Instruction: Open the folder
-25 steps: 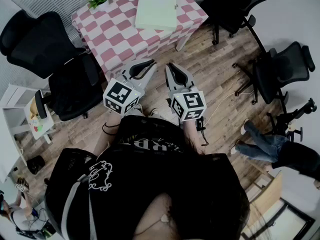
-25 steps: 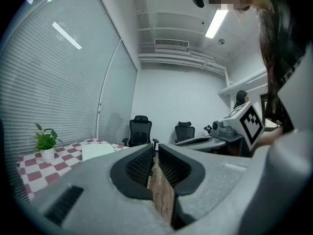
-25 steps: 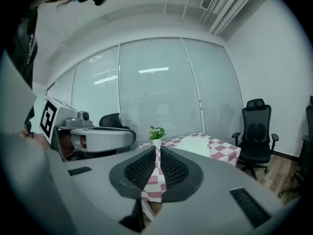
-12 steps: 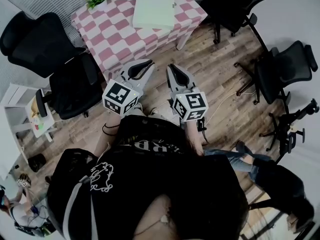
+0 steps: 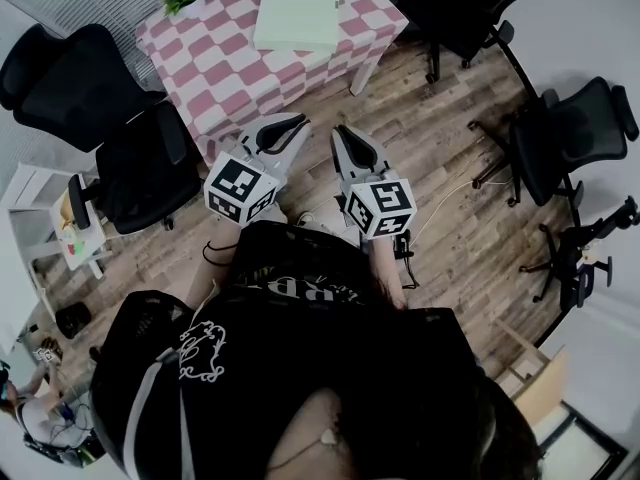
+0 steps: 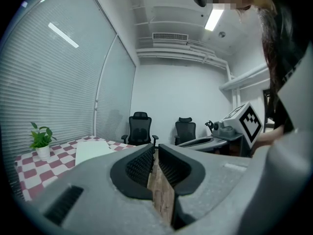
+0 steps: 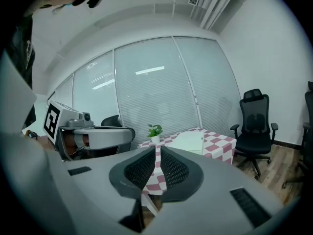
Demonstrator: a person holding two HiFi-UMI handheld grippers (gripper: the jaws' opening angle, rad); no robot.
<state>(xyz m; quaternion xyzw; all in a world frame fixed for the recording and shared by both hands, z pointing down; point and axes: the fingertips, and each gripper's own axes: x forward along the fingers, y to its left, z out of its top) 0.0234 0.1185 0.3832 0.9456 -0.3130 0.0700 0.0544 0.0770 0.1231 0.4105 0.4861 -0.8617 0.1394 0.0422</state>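
Here, the left tool [image 5: 292,126] and right tool [image 5: 343,136] are both pinched shut and empty, above the wooden floor [image 5: 440,168]. Kept shut, they could shove the folder [image 5: 297,11] instead of lifting its cover. It lies closed on the checkered bench [image 5: 200,58] at twelve o'clock, well apart from both.

Dim fisheye views, ceiling-lit

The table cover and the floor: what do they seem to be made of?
The tablecloth looks like soft matt fabric, checked pink and white; it hangs in a drape at the sides. The floor looks like wood planks or wood-look laminate, with grain and board seams showing; I cannot tell which.
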